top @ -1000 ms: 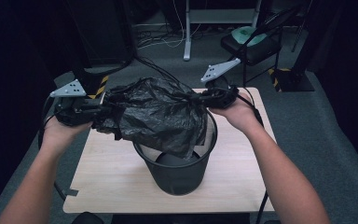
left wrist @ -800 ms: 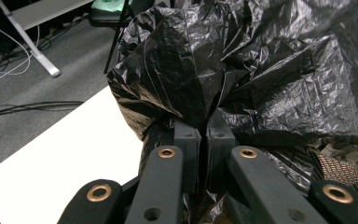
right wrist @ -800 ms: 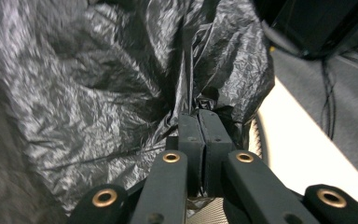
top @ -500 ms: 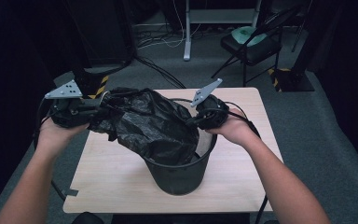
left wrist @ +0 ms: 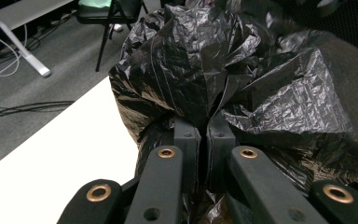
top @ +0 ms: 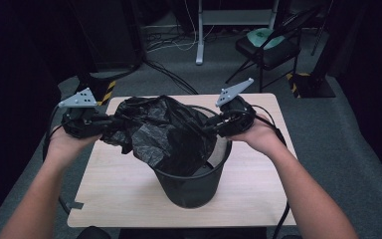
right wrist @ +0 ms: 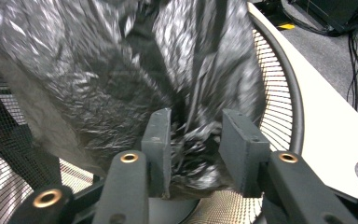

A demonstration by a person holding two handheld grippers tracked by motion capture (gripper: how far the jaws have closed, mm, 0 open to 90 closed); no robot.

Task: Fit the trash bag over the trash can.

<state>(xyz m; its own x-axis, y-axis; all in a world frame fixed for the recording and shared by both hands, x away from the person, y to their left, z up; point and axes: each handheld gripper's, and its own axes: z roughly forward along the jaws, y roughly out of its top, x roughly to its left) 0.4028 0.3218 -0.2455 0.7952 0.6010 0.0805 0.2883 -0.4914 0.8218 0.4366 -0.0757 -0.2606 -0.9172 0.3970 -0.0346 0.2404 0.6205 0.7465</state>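
Crinkled glossy black bag [top: 161, 132] bunched over mesh bin [top: 191, 184]; left gripper [left wrist: 204, 140] jaws clamped on bag, right gripper [right wrist: 196, 140] jaws parted around fold.

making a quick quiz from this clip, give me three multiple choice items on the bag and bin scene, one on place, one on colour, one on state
1. Where does the bin stand?
A. on the floor
B. on the wooden table
C. on the chair

2. What colour is the plastic bag?
A. white
B. blue
C. black

3. How do the left gripper jaws stand?
A. shut on the bag
B. wide open, clear of the bag
C. shut on the bin's rim

Answers: 1 B, the high view shows the mesh bin on the tabletop. 2 C, the crinkled film is black in all three views. 3 A, the left gripper view shows both jaws pressed together with film pinched between them.
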